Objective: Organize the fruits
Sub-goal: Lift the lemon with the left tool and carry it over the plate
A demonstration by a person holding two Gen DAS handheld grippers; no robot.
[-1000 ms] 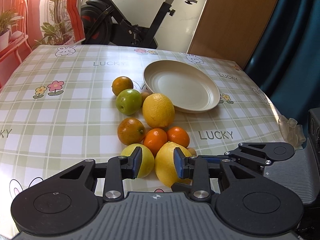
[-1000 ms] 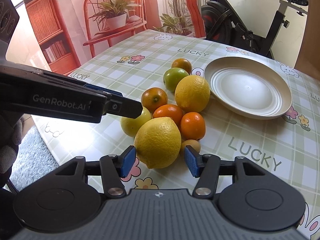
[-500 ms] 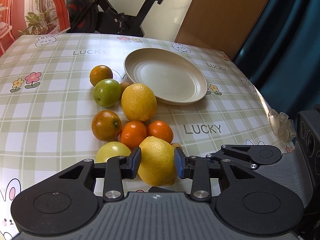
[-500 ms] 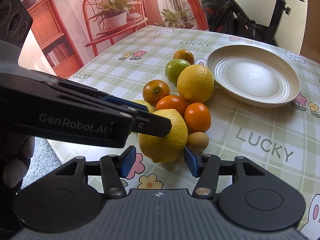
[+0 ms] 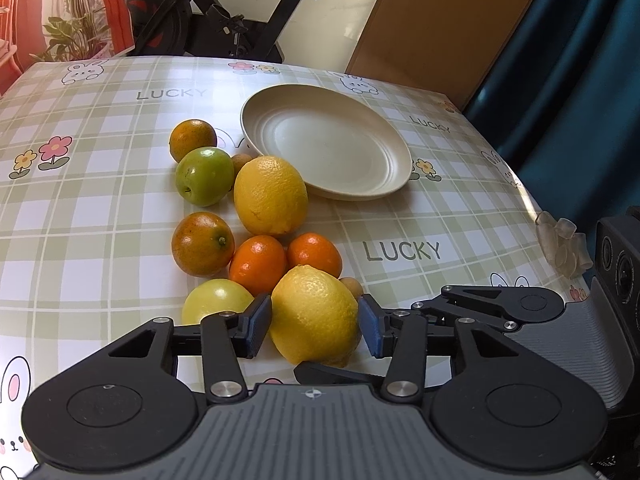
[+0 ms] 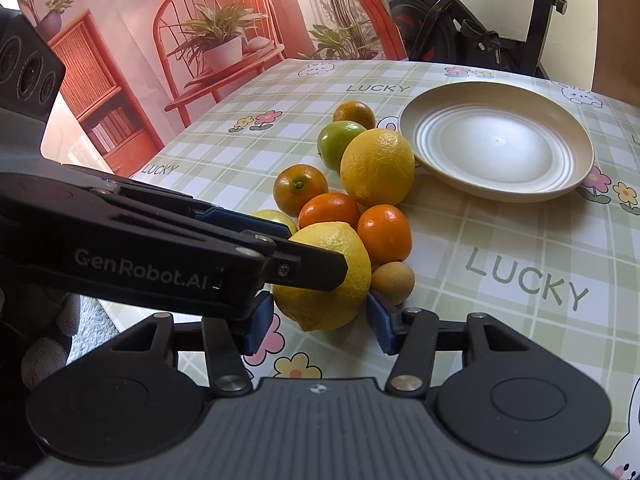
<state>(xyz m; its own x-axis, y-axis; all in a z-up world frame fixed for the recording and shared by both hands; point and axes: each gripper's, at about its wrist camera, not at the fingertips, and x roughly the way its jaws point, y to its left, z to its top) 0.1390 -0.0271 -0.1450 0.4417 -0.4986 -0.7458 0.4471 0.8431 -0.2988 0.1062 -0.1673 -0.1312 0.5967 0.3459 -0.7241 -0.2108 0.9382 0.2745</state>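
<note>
Both tongs angled down, straddling lemon (image 5: pixel 314 314): left tongs (image 5: pixel 314 326) just spreading, right tongs (image 6: pixel 320 322) spread

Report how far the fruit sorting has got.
Done: nothing; the plate is empty. In hand: the left gripper, jaws just opened wider, and the right gripper both bracket the near lemon. Left: all the fruit on the table.
</note>
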